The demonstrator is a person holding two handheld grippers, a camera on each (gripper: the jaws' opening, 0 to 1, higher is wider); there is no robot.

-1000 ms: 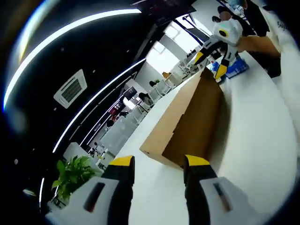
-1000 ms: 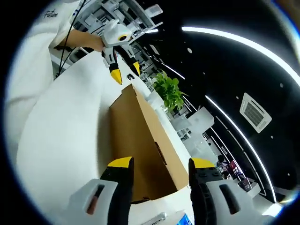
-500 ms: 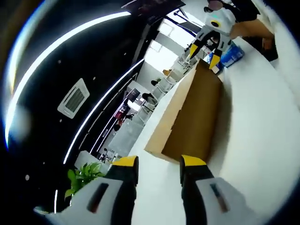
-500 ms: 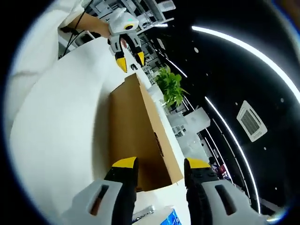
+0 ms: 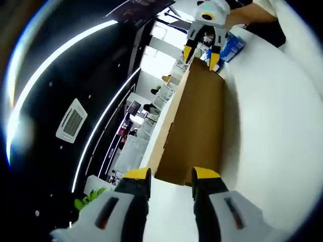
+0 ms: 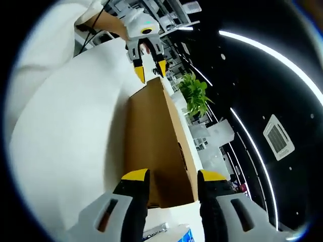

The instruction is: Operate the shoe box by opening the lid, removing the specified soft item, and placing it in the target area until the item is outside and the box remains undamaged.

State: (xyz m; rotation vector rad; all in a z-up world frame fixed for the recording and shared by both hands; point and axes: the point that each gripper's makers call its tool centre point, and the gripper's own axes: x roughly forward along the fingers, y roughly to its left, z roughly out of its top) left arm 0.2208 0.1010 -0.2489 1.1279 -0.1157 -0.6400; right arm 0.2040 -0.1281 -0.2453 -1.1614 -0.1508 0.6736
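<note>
Brown cardboard shoe box (image 5: 194,126) runs from lower centre to the upper middle of the left gripper view, lying on a white table (image 5: 267,131), lid apparently on and shut; the soft item is not visible, presumably inside.

Left gripper (image 5: 171,176) sits at the bottom centre of its own view, jaws parted at a medium gap, nothing between them, tips straddling the near end of the box. Right gripper (image 6: 171,176) does the same at the opposite end, jaws parted and empty, box (image 6: 159,136) running up the middle of the frame.

Each gripper also appears at the far end of the box in the other's view, upper centre.

Risks, as judgement:
- Uneven lifting from the two ends could twist the lid and crease or tear a cardboard corner.
- Jaws clamping on the box wall rather than the lid would raise the whole box.
- Box may slide on the smooth table.
- A blue-and-white pack (image 5: 233,44) near the far end, upper right of the left gripper view, could get knocked.
</note>
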